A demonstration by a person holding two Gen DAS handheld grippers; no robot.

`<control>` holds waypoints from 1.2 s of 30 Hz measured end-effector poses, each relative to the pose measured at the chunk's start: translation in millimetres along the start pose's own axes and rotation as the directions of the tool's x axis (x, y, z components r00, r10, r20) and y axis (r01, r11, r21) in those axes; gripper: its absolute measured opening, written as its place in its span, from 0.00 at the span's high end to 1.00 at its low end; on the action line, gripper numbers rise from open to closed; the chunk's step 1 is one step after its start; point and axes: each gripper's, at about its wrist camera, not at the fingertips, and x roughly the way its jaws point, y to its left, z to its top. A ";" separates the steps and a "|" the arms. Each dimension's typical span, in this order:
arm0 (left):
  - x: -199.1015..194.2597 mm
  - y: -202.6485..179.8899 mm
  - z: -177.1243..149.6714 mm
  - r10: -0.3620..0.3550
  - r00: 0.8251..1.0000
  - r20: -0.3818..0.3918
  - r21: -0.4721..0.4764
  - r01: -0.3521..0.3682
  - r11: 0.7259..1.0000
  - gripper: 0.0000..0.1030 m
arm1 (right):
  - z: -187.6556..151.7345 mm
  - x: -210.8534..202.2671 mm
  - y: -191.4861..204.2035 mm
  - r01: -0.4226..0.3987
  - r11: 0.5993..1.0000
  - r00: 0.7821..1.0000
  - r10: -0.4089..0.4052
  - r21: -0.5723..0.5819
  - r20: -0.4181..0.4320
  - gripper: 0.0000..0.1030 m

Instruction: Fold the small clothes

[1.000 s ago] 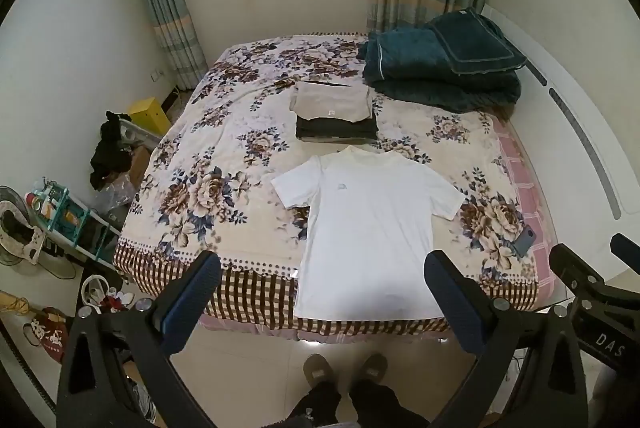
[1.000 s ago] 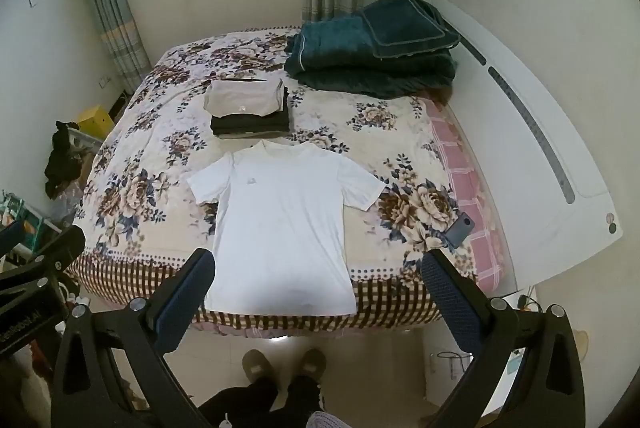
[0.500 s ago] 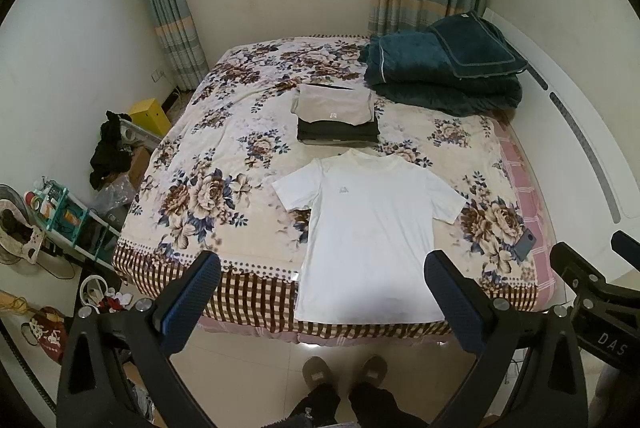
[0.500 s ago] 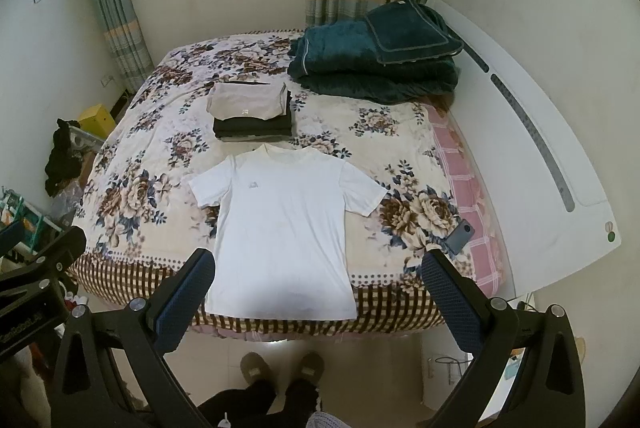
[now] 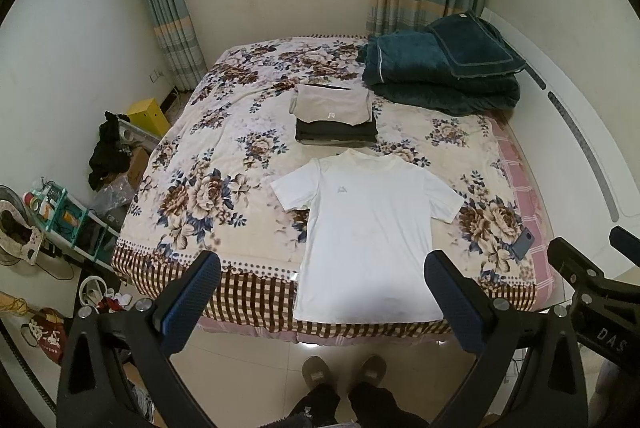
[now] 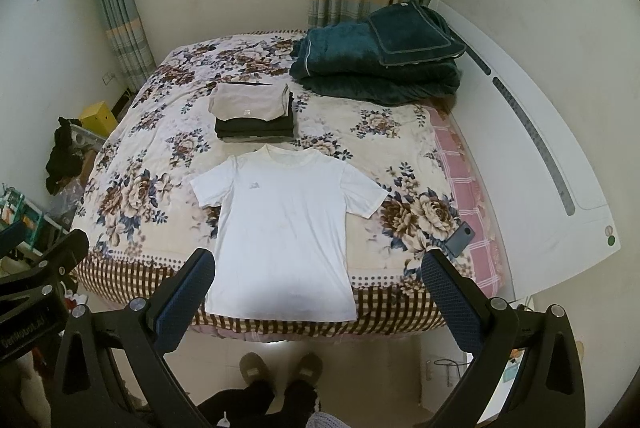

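Observation:
A white T-shirt lies flat and face up on the flowered bed, its hem hanging over the near edge. Beyond its collar sits a pile of folded clothes, beige on top of dark ones. My left gripper is open and held high above the near bed edge, holding nothing. My right gripper is open too, equally far back and empty. Each gripper's body shows at the side of the other's view.
A folded teal quilt lies at the far right of the bed. A phone rests near the bed's right front corner. Shelves and clutter fill the floor on the left. The person's slippers stand on the tiles.
Both views have shifted slightly, so the bed and the shirt sit a little lower in frame. The shirt and the pile have not moved. Both grippers stay open.

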 end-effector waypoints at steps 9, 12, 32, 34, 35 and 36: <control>-0.7 -2.9 3.7 -0.003 1.000 0.004 -0.001 0.003 1.000 0.00 | 0.2 -0.4 0.2 0.000 1.000 1.000 0.000 -0.003 0.002 0.00; -0.7 -3.1 3.0 -0.002 1.000 0.006 0.000 0.002 1.000 0.00 | 2.9 -2.6 4.9 0.000 1.000 1.000 0.000 -0.003 0.003 0.00; -0.7 -1.1 1.6 -0.007 1.000 0.009 -0.003 0.007 1.000 0.00 | 12.6 -3.9 9.5 0.001 1.000 1.000 -0.001 -0.005 0.006 0.00; -0.4 -1.2 3.0 -0.006 1.000 0.010 -0.004 0.006 1.000 0.00 | 14.4 -4.7 10.8 0.002 1.000 1.000 -0.002 -0.007 0.007 0.00; -1.9 -2.3 1.9 -0.007 1.000 0.011 -0.004 0.007 1.000 0.00 | 12.3 -4.2 9.7 0.002 1.000 1.000 -0.002 -0.006 0.007 0.00; -1.7 -2.6 2.6 -0.007 1.000 0.010 -0.004 0.007 1.000 0.00 | 12.2 -4.3 9.7 0.001 1.000 1.000 -0.001 -0.006 0.007 0.00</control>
